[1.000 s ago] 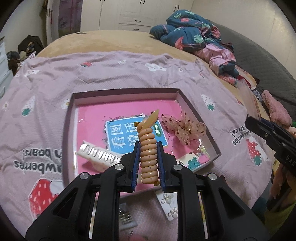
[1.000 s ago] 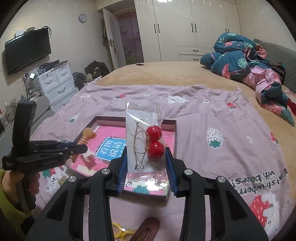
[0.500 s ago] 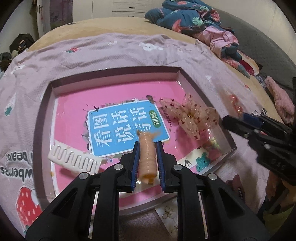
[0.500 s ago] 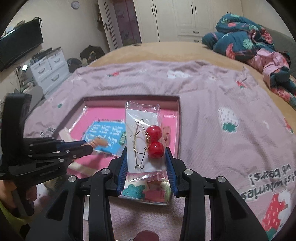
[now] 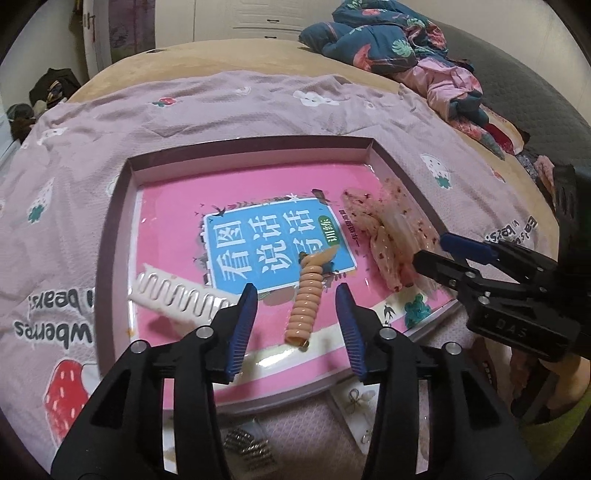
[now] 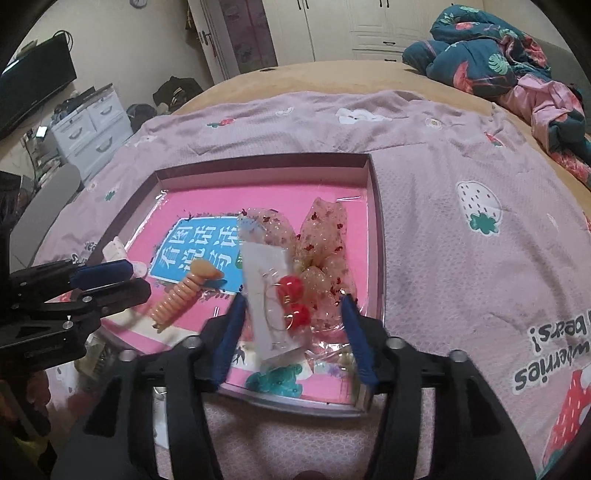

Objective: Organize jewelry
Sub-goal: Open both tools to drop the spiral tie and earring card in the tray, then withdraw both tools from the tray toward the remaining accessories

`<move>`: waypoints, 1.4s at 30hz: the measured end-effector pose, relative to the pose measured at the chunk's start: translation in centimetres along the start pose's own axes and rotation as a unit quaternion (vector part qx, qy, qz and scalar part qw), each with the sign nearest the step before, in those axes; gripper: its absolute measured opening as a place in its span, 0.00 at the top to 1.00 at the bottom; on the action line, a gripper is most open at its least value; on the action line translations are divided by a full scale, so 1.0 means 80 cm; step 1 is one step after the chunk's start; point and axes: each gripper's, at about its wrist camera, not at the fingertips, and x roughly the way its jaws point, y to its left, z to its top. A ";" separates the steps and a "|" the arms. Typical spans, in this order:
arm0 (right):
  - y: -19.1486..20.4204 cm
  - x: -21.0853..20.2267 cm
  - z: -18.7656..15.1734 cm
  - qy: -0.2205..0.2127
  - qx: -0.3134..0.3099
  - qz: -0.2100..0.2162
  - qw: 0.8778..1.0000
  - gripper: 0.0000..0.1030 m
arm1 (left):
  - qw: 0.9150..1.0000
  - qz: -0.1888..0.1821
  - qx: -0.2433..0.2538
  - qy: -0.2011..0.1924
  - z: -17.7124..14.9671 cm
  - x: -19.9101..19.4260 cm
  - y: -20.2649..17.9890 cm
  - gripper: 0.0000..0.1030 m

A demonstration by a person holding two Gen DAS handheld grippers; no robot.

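Peach spiral hair tie [image 5: 306, 300] lies loose in the shallow pink-floored box [image 5: 236, 151], lower centre of frame, between the left gripper [image 5: 295, 317] jaws, which are opening and clear of it. Bagged cherry earrings [image 6: 275, 295] rest in the box on a sheer bow [image 6: 325, 251]; right gripper [image 6: 291, 328] jaws opening, pads off the bag. Both grippers pitch downward. White comb [image 5: 177, 299] at left. Box sits on a lilac strawberry blanket [image 5: 258, 107]; wardrobe [image 6: 332, 26] and crumpled bedding [image 6: 491, 48] at top.

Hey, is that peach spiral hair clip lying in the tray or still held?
In the tray. The spiral hair clip lies flat on the tray, untouched between the left gripper's opening jaws.
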 end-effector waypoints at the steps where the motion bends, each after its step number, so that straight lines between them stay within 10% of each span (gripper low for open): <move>1: 0.000 -0.004 0.000 -0.002 0.001 0.000 1.000 0.44 | 1.000 -0.001 -0.002 -0.001 -0.001 -0.003 0.001 0.61; 17: 0.012 -0.135 -0.008 -0.105 0.000 -0.010 0.994 0.07 | 0.998 -0.008 -0.032 -0.051 -0.004 -0.081 0.013 0.24; 42: 0.061 -0.242 -0.034 -0.169 -0.035 -0.001 0.985 0.05 | 0.992 0.009 -0.040 -0.118 -0.041 -0.200 0.020 0.09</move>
